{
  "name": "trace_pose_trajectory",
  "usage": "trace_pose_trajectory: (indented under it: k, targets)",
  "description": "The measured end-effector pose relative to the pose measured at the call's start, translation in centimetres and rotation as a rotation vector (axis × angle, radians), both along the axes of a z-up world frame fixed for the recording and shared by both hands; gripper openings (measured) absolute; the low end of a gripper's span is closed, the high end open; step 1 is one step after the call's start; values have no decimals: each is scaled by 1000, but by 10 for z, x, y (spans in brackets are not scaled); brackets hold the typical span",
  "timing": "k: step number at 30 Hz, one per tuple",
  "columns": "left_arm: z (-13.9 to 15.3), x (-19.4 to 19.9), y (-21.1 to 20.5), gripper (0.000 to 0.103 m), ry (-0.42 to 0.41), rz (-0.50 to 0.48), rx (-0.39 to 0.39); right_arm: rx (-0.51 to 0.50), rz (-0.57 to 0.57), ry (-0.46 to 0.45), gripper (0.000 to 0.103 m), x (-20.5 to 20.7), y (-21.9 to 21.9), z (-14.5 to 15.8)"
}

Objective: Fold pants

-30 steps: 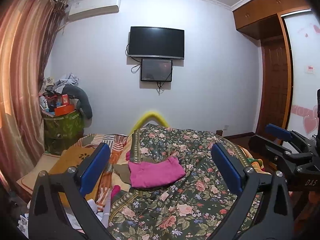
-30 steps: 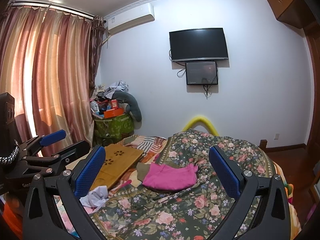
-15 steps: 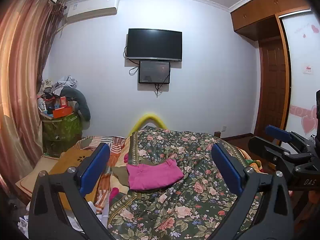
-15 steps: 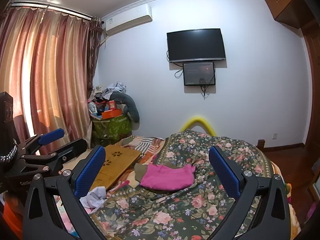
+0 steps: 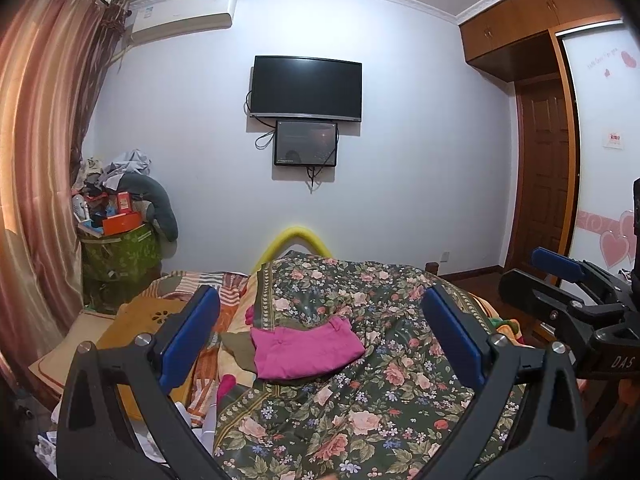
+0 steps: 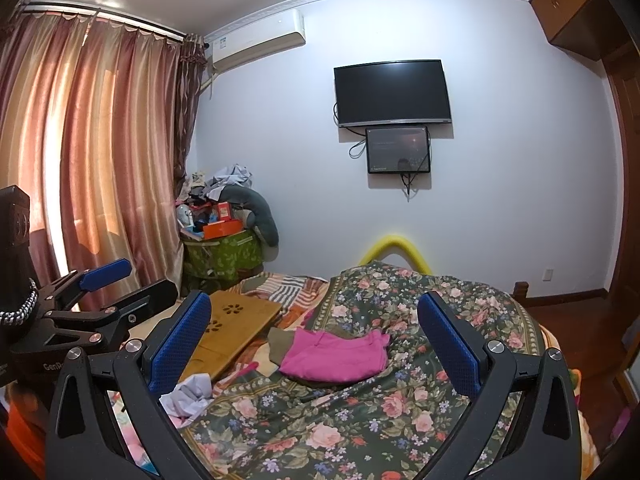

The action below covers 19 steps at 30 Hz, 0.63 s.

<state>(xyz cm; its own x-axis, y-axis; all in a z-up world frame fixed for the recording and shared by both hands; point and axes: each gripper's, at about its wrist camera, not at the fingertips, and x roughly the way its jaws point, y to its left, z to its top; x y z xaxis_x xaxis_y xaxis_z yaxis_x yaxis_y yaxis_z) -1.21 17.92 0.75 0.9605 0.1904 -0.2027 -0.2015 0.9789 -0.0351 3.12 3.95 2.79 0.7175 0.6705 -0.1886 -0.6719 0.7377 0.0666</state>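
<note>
Pink pants (image 5: 306, 352) (image 6: 336, 354) lie folded in a compact rectangle on the floral bedspread (image 5: 380, 400) (image 6: 360, 412), on top of an olive-brown garment (image 5: 236, 354) (image 6: 278, 344). My left gripper (image 5: 320, 336) is open and empty, held well back from the pants and above the bed. Open and empty too, my right gripper (image 6: 314, 338) hovers at about the same distance. Each gripper shows at the side of the other's view: the right gripper (image 5: 560, 280) at right, the left gripper (image 6: 104, 284) at left.
A bamboo lap tray (image 6: 236, 328) (image 5: 148, 320) lies left of the pants on striped bedding. Crumpled white cloth (image 6: 188, 396) sits near the bed's left front. A cluttered green bin (image 6: 222, 252) stands by the curtain. A yellow padded arc (image 6: 394, 246) marks the bed's far end.
Both views have tilted slightly upward and back; the pants sit a little lower in the frames. Both grippers stay open and the pants have not moved.
</note>
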Motion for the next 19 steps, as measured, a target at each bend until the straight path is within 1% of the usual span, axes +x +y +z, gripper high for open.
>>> trace_pose_trajectory:
  k: [8,19]
  targets:
    - [0,3,0,103,18,-11,-28,-3,-3,1,103,0,0,0]
    - [-2,1,-6,103,17,-20,-10,-2,-3,4,103,0,0,-1]
